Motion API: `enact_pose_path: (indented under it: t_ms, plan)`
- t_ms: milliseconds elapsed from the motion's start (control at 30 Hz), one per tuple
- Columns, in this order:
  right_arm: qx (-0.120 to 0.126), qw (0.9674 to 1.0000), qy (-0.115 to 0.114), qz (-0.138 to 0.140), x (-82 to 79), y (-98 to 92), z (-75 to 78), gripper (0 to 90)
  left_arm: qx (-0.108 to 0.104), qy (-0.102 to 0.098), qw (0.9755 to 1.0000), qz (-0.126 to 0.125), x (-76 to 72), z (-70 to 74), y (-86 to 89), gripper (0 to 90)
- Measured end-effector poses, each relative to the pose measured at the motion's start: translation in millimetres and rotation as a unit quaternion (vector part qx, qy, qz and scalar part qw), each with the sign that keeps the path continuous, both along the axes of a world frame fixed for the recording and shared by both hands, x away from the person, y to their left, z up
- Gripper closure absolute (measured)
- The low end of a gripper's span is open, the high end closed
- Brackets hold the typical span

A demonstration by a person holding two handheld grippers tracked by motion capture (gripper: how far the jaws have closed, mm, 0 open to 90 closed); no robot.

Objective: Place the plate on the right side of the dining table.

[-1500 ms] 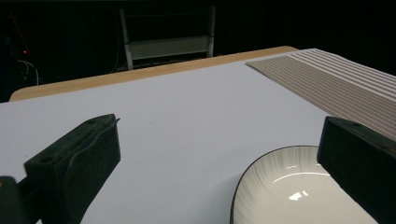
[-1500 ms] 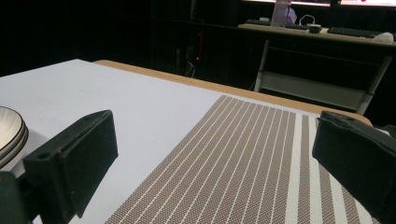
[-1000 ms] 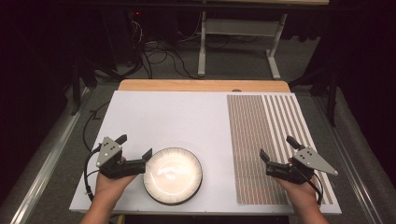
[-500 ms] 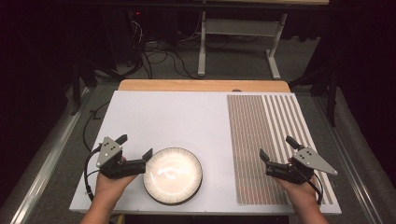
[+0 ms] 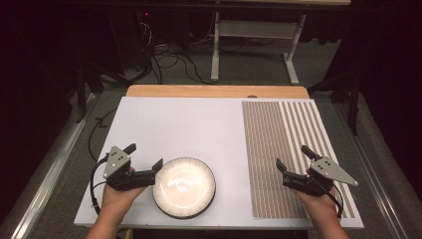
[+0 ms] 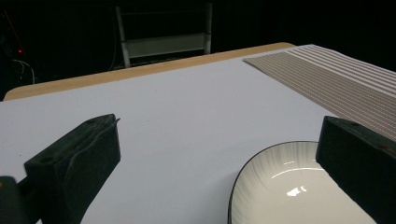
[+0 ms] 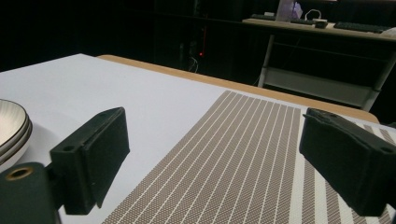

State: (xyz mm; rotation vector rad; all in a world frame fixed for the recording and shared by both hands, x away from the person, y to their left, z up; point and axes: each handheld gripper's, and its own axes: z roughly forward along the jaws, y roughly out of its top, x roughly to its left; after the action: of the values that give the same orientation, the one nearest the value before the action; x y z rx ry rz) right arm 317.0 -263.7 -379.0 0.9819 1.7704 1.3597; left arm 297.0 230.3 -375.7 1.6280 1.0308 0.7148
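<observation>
Your desk (image 5: pixel 199 129) lay as it had a second earlier, its white top bare across the middle, with the wooden edge at the far side. The striped brown placemat (image 5: pixel 278 159) covered the desk's right part and had not shifted. The bowl (image 5: pixel 183 186), white inside with a dark rim, sat near the front edge, left of the middle, in the same spot as before; the right tool's own view showed it as a stack of two rims at the left.

You held your left tool (image 5: pixel 144 162) just beside the bowl's left rim, one jaw tip reaching over the rim, jaws spread wide with nothing pinched between them; it had not moved. You held your right tool (image 5: pixel 293 158) over the placemat's near part, well apart from the bowl. Its jaws had just been closing a little, yet they stood spread with only the mat below and nothing between them
</observation>
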Motion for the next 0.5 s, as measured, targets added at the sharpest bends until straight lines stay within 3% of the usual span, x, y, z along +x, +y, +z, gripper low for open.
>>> enact_pose_path:
  t_ms: [500]
  plan:
    - [-0.010,0.9999,0.006,0.011,-1.8,4.8,0.6,21.3,0.000,0.002,1.0000,-0.001,0.2,-0.9,1.0,0.5]
